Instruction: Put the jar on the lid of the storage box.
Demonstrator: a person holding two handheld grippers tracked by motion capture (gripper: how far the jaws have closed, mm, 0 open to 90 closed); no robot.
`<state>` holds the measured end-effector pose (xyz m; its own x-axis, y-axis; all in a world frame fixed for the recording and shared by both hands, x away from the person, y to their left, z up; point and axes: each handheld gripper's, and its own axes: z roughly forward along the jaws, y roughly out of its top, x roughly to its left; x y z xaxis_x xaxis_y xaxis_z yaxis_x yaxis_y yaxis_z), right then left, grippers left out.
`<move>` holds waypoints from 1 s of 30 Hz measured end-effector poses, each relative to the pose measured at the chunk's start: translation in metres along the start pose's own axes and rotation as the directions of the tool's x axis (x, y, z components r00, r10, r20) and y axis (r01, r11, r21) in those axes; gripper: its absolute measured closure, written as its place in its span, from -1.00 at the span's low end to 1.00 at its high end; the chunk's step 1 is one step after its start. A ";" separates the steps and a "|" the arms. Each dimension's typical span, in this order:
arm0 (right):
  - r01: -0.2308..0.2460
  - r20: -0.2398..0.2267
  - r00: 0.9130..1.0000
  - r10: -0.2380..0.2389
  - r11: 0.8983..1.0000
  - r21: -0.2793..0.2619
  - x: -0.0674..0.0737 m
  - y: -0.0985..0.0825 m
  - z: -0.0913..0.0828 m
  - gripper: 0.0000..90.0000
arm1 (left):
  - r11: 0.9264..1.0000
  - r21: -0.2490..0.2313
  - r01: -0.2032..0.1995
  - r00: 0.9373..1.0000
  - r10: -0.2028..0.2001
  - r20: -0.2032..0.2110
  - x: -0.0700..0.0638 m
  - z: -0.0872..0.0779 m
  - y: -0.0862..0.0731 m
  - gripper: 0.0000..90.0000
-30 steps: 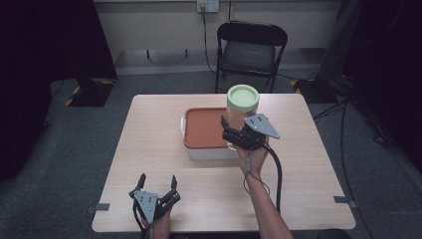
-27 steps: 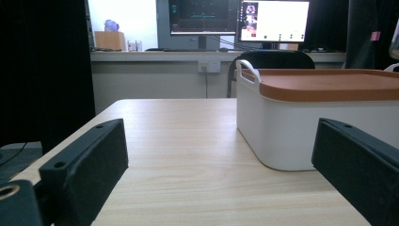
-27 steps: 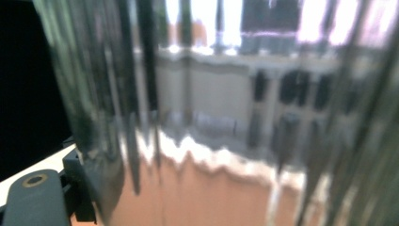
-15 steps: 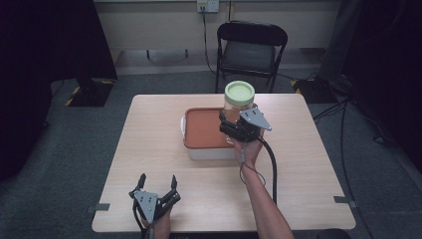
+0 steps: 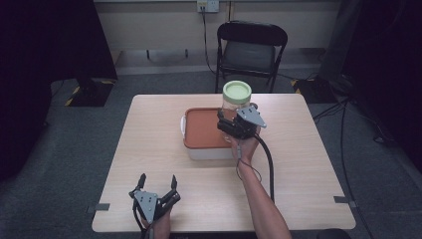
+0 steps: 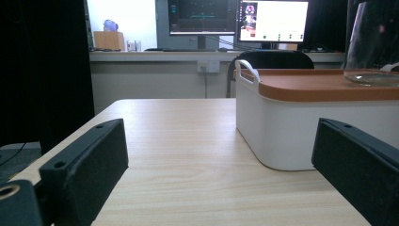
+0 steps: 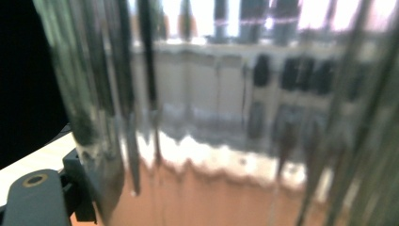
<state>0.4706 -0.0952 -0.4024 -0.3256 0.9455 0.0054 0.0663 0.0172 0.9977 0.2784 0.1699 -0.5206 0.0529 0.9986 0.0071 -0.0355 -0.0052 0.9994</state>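
Note:
A clear glass jar with a pale green lid stands upright on the orange lid of a white box at mid-table. My right gripper is shut on the jar's lower body from the near side. In the right gripper view the jar's glass sits close between the jaws. The left gripper view has the jar's base resting on the orange lid. My left gripper stands open near the table's front edge, left of the box, holding nothing.
The wooden table has bare surface left of the box and along the front. A black chair stands behind the far edge. The box's white handle faces the left side. Monitors line a desk far behind.
My right gripper has carried the jar slightly away and down, so it now sits on the orange lid. The left gripper has not moved.

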 end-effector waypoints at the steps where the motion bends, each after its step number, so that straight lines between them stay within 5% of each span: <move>1: -0.004 -0.001 1.000 0.004 1.000 0.003 0.000 -0.001 0.001 -0.74 | 1.000 0.000 0.000 1.000 0.000 0.000 0.000 0.000 0.000 -0.92; 8: 0.024 -0.003 1.000 -0.024 1.000 0.011 0.004 -0.003 0.002 -0.74 | 1.000 0.000 0.000 1.000 0.000 0.000 0.000 0.000 0.000 -0.92; 30: 0.009 0.012 1.000 -0.009 0.999 0.032 0.004 -0.001 0.005 -0.75 | 1.000 0.000 0.000 1.000 0.000 -0.002 0.000 0.000 0.000 -0.91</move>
<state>0.4744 -0.0897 -0.4035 -0.3149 0.9491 -0.0044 0.0941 0.0359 0.9949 0.2785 0.1698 -0.5206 0.0514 0.9987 0.0067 -0.0351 -0.0049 0.9994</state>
